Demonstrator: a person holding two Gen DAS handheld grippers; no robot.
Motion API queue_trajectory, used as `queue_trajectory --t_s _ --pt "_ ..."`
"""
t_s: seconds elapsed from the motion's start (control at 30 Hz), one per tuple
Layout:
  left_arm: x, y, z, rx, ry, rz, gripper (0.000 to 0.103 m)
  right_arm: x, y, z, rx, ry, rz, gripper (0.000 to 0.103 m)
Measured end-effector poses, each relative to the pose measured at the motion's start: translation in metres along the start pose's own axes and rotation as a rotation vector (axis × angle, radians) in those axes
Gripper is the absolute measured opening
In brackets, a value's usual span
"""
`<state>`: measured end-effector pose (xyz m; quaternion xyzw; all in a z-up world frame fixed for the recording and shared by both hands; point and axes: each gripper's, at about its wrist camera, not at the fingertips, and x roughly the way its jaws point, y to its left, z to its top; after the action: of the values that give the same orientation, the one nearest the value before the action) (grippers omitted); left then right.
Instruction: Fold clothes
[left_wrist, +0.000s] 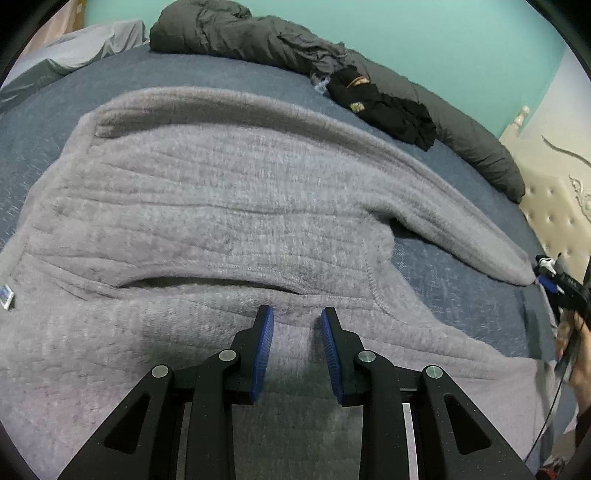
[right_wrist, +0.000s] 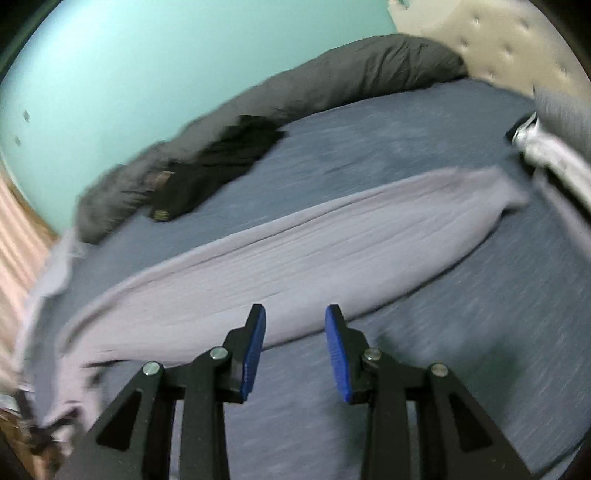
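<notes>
A fuzzy lilac-grey sweater (left_wrist: 207, 206) lies spread flat on the blue bed (left_wrist: 258, 74), one long sleeve (left_wrist: 443, 206) reaching out to the right. My left gripper (left_wrist: 297, 314) hovers open just over the sweater's body near a fold, nothing between its blue pads. In the right wrist view the same sleeve (right_wrist: 295, 251) stretches across the bed (right_wrist: 480, 332). My right gripper (right_wrist: 295, 312) stands open just in front of the sleeve's near edge, holding nothing. The right gripper also shows at the far right of the left wrist view (left_wrist: 557, 280), by the sleeve's cuff.
A rolled dark grey duvet (left_wrist: 258, 37) runs along the far side by the teal wall. A black garment (left_wrist: 388, 103) lies beside it. A cream tufted headboard (left_wrist: 554, 206) stands at the right. Grey bedding (left_wrist: 74, 51) sits far left.
</notes>
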<state>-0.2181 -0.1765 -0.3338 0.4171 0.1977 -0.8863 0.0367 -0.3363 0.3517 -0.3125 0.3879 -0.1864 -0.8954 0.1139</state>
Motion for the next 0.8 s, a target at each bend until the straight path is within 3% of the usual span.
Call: queue_trajectory --t_s 0.1,0.2,0.33,0.43,0.6,0.8 --pt "-0.016 0.005 0.004 0.004 -0.032 0.004 0.029 -0.012 0.028 -0.028 0.050 0.028 0.148 0.044" --pt "-0.035 0.017 0.010 -0.023 -0.070 0.020 0.029 -0.023 0.052 -0.054 0.022 0.058 0.196 0.045" --pt "-0.046 0.038 0.030 -0.060 -0.075 0.042 0.029 -0.025 0.068 -0.078 -0.004 0.087 0.206 0.045" --pt "-0.040 0.046 0.058 -0.025 -0.049 0.095 0.029 -0.028 0.069 -0.089 -0.013 0.071 0.204 0.045" --pt "-0.008 0.068 0.112 -0.010 0.026 0.158 0.029 -0.022 0.060 -0.096 0.018 0.077 0.197 0.045" --pt "0.032 0.092 0.166 -0.023 0.056 0.225 0.029 -0.019 0.064 -0.101 -0.029 0.085 0.196 0.045"
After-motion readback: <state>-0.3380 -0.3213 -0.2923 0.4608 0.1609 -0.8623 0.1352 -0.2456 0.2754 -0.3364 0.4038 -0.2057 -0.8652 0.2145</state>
